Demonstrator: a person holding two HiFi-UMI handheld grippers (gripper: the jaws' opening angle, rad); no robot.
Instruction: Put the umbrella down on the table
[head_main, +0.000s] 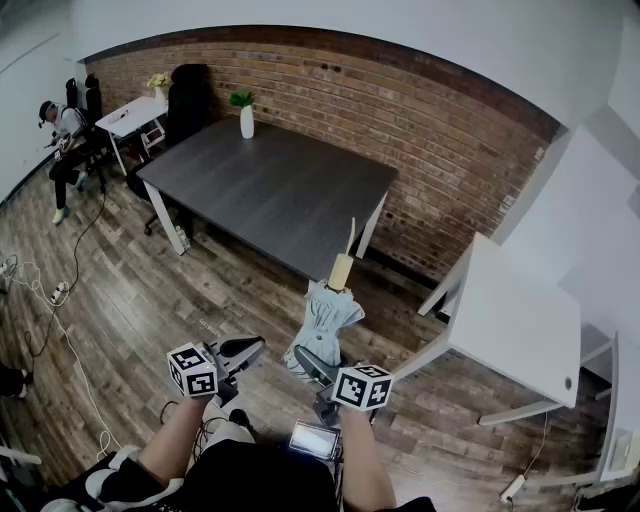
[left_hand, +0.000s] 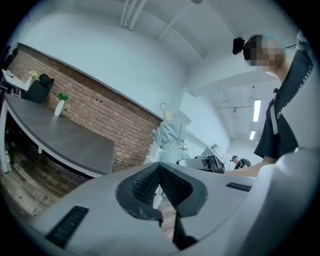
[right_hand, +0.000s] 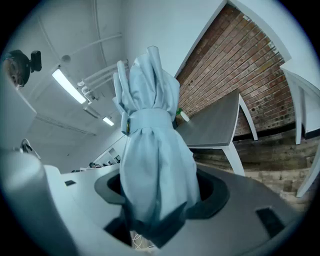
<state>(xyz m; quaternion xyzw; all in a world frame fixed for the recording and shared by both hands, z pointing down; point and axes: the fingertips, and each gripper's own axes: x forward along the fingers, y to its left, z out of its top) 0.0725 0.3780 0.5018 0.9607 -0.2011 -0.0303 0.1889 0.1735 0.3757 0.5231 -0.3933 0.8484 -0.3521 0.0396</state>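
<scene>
Clamping right gripper (head_main: 308, 362) on strapped pale-blue umbrella (head_main: 325, 315), tan handle up; left gripper (head_main: 245, 350) closed, empty. Dark table (head_main: 270, 190) ahead, vase (head_main: 247, 121) at far edge.

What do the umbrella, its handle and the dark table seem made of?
The umbrella: pale blue matte fabric, soft folds cinched by a strap. Its handle: tan, wood or plastic. The table: dark matte top, likely laminate; white legs, probably metal.

No lettering, number or brand is legible; the white print on the black shirt (left_hand: 282, 112) is too distorted to read.
</scene>
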